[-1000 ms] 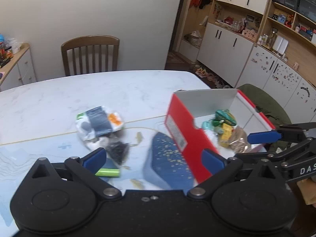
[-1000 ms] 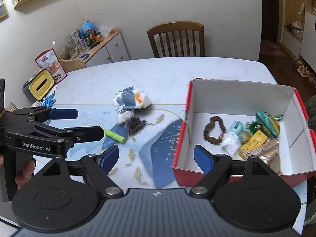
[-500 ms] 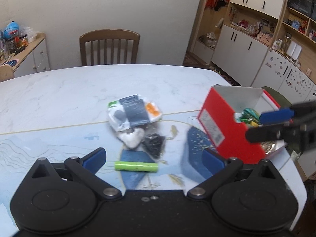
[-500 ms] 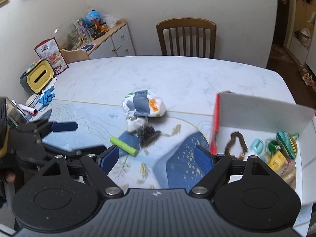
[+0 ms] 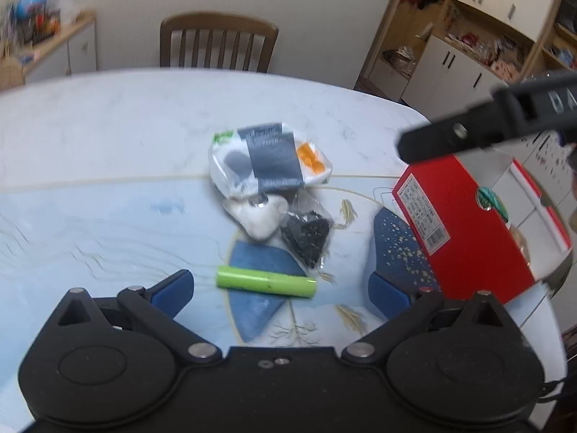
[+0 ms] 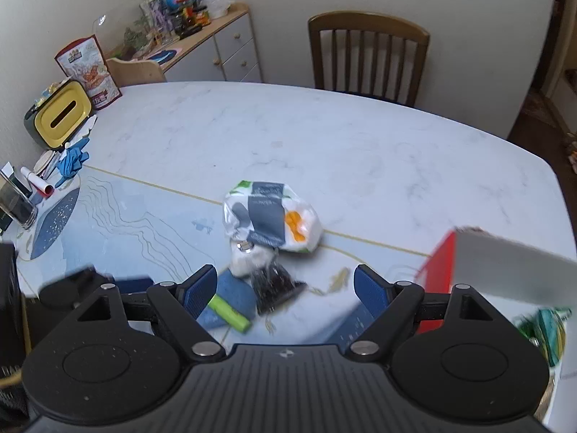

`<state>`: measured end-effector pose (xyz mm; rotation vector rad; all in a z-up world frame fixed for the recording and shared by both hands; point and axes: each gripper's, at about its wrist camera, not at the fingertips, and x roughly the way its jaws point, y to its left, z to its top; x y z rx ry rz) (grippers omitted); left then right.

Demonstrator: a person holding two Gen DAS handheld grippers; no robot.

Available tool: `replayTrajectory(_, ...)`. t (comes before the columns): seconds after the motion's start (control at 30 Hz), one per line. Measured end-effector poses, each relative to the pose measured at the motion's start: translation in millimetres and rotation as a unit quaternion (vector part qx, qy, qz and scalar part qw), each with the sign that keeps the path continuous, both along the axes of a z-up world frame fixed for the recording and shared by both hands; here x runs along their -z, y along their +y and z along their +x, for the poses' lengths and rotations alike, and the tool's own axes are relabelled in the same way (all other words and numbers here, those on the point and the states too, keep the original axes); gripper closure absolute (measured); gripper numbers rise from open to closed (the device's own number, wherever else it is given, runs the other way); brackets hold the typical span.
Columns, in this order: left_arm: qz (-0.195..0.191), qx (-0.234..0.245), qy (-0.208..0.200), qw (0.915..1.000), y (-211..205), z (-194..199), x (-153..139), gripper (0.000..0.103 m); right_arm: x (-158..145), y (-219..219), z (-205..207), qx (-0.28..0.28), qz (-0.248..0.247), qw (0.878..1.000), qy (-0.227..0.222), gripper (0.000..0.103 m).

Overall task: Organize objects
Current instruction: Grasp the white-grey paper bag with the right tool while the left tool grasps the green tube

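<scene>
At right frame edge, red box [image 6: 438,270] cut off, blurred; both grippers' jaws spread, empty.

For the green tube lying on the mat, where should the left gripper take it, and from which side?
Grip the green tube across its middle, coming down from above. It lies flat on the blue mat, lengthwise between the open left gripper fingers, so the jaws would probably need turning to close across its narrow width. It seems clear of the dark bag behind it.
</scene>
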<state>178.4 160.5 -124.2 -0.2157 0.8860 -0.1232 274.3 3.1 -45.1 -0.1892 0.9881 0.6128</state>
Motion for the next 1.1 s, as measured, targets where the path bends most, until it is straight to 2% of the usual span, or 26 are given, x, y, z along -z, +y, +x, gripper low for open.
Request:
replayTrajectory(0.23,0.022,-0.011,-0.001,0.9997,-3,12,16,0.0,13,38,41,-0.042,-0.023,0.999,0.015,0.02)
replayTrajectory(0.43,0.036,-0.012,0.0,0.9993,-6,21,31,0.0,36,67,71,-0.061,-0.055,0.997,0.015,0.02)
replayTrajectory(0.6,0.057,-0.01,0.0,0.9983,-10,25,39,0.001,55,78,91,-0.069,-0.059,0.995,0.033,0.02)
replayTrajectory(0.93,0.079,-0.004,-0.004,0.9969,-19,26,47,0.001,84,95,108,-0.095,-0.063,0.992,0.054,0.02)
replayTrajectory(1.1,0.087,-0.005,-0.011,0.9961,-22,25,48,0.006,93,97,107,-0.102,-0.06,0.991,0.063,0.021)
